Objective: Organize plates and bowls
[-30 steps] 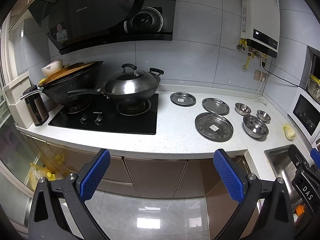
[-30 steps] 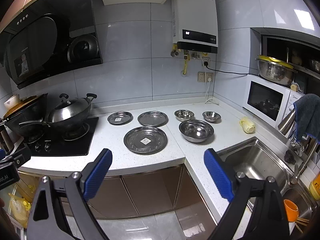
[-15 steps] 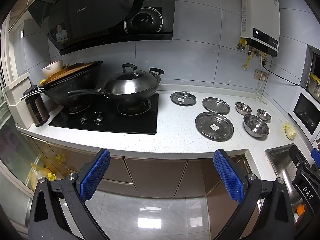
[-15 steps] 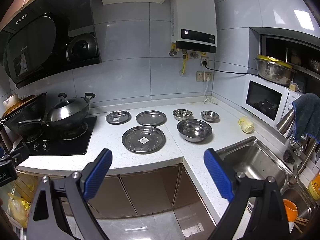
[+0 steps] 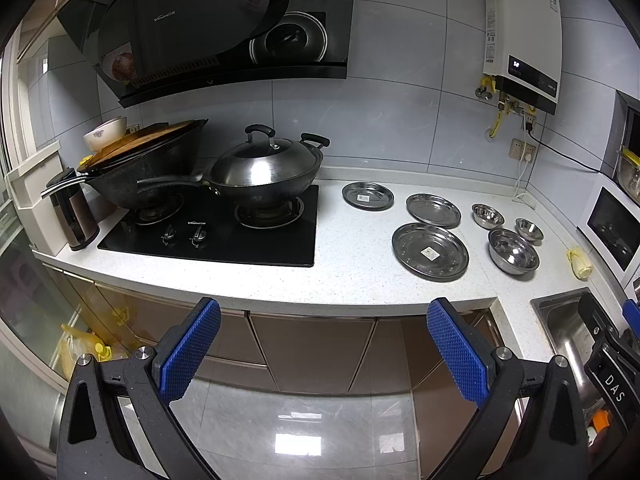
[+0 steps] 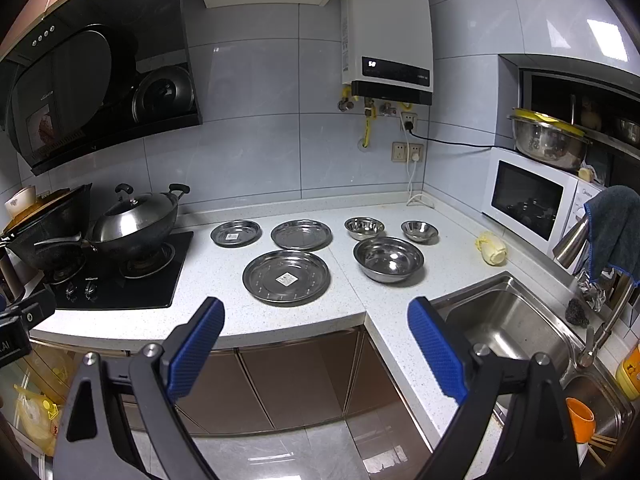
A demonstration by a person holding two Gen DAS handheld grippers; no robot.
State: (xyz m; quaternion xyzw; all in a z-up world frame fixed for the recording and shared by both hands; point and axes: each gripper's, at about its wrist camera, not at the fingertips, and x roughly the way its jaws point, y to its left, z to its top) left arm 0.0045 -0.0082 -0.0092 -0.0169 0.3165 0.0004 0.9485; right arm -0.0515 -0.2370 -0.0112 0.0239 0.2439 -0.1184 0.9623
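Observation:
Three steel plates lie on the white counter (image 6: pixel 224 316): a large plate (image 6: pixel 286 277) (image 5: pixel 430 251) in front, a medium plate (image 6: pixel 301 234) (image 5: pixel 433 210) behind it, a small plate (image 6: pixel 236 233) (image 5: pixel 368 196) to the left. To their right stand three steel bowls: a large bowl (image 6: pixel 388 259) (image 5: pixel 513 250) and two small bowls (image 6: pixel 364 227) (image 6: pixel 419 231) behind. My right gripper (image 6: pixel 314 342) is open, off the counter's front edge, holding nothing. My left gripper (image 5: pixel 324 346) is open too, over the floor in front of the cabinets.
A black hob (image 5: pixel 216 232) carries a lidded wok (image 5: pixel 264 172) and a dark wok (image 5: pixel 148 168). A sink (image 6: pixel 520 328) sits at the right, with a microwave (image 6: pixel 532 204) behind it. A yellow cloth (image 6: pixel 492 247) lies near the bowls. A kettle (image 5: pixel 76 216) stands at the far left.
The right gripper's view has drifted slightly closer to the counter; plates and bowls have not moved. Both grippers stay open.

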